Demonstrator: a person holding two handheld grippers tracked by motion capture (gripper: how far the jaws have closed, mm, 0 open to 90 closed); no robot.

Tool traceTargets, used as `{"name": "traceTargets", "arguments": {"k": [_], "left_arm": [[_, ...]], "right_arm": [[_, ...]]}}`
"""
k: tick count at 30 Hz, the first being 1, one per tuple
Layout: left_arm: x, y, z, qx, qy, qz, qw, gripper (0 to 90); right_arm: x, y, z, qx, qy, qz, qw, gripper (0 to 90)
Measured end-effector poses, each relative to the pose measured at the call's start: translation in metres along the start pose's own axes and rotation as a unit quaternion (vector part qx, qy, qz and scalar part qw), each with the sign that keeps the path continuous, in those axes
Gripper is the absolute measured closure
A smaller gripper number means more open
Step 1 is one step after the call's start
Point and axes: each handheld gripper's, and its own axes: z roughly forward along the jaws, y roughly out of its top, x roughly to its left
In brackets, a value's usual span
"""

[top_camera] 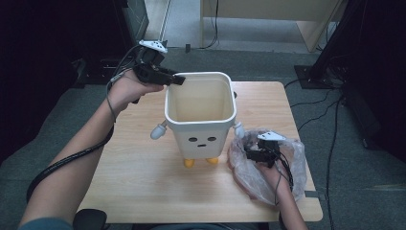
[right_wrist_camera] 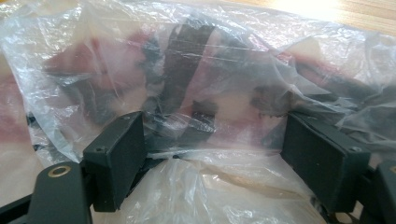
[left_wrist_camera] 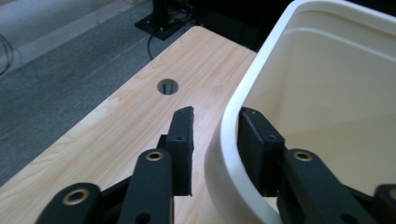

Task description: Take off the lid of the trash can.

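Note:
A white plastic bin [top_camera: 201, 136] with a drawn face, small arms and orange feet stands upright mid-table, and nothing shows inside it. My left gripper [top_camera: 174, 79] is at its back left rim, open. In the left gripper view the jaws [left_wrist_camera: 217, 116] straddle the bin's rim [left_wrist_camera: 224, 126]: one pad is outside with a small gap and the other is against the inner wall. A crumpled clear plastic bag [top_camera: 249, 182] lies at the table's right front. My right gripper [top_camera: 251, 152] rests on it, open wide, with the bag film [right_wrist_camera: 187, 56] bunched between the pads [right_wrist_camera: 212, 123].
The wooden table [top_camera: 139, 158] has bare room to the left and front of the bin, and a cable hole [left_wrist_camera: 167, 86] near its far edge. Grey carpet surrounds it, with cables [top_camera: 330, 120] on the floor at right and dark equipment at both sides.

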Motion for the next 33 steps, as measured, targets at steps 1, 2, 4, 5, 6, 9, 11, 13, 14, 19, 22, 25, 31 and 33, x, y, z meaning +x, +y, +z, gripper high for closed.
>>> {"name": "traceTargets", "arguments": {"k": [1, 2, 4, 5, 6, 9, 11, 13, 14, 19, 22, 25, 31, 33], "left_arm": [[-0.001, 0.0, 0.0, -0.002, 0.0, 0.002, 1.0, 69.8], [-0.002, 0.0, 0.001, -0.002, -0.001, 0.006, 1.0, 72.1], [-0.003, 0.001, 0.002, 0.001, 0.002, 0.01, 1.0, 75.1], [-0.005, 0.002, 0.002, 0.005, 0.008, 0.016, 0.9998, 75.4], [-0.005, 0.002, 0.002, 0.005, 0.008, 0.016, 0.9998, 75.7], [-0.007, 0.004, 0.001, 0.011, 0.01, 0.02, 0.9997, 76.3], [-0.007, 0.004, 0.0, 0.013, 0.008, 0.023, 0.9996, 76.8], [-0.007, 0.005, -0.001, 0.012, 0.002, 0.02, 0.9997, 77.1], [-0.007, 0.005, -0.002, 0.009, 0.002, 0.02, 0.9997, 77.0], [-0.005, 0.008, -0.01, -0.014, 0.0, 0.015, 0.9998, 76.6], [-0.006, 0.011, -0.012, -0.008, -0.005, 0.009, 0.9999, 76.6], [-0.004, 0.012, -0.012, 0.002, -0.014, -0.008, 0.9999, 76.4], [0.001, 0.012, -0.009, 0.009, -0.026, -0.02, 0.9994, 77.2], [0.003, 0.012, -0.01, 0.0, -0.039, -0.031, 0.9987, 77.2]], "right_arm": [[0.0, 0.0, 0.0, 0.0, 0.0, 0.0, 1.0, 20.8], [0.0, 0.0, 0.0, 0.0, 0.0, 0.0, 1.0, 20.8], [0.0, 0.0, 0.0, 0.0, 0.0, 0.0, 1.0, 20.8], [0.0, 0.0, 0.0, 0.0, 0.0, 0.0, 1.0, 20.7], [0.0, 0.0, 0.0, 0.0, 0.0, 0.0, 1.0, 20.7], [0.0, 0.0, 0.0, 0.0, 0.0, 0.0, 1.0, 20.8], [0.0, 0.0, 0.0, 0.0, 0.0, 0.0, 1.0, 20.7], [0.0, 0.0, 0.0, 0.0, 0.0, 0.0, 1.0, 20.8], [0.0, 0.0, 0.0, 0.0, 0.0, 0.0, 1.0, 20.8], [0.0, 0.0, 0.0, 0.0, 0.0, 0.0, 1.0, 20.7], [0.0, 0.0, 0.0, 0.0, 0.0, 0.0, 1.0, 20.7], [0.0, 0.0, 0.0, 0.0, 0.0, 0.0, 1.0, 20.7], [0.0, 0.0, 0.0, 0.0, -0.001, 0.0, 1.0, 20.7], [0.0, 0.0, 0.0, 0.0, 0.0, 0.0, 1.0, 20.7]]}}
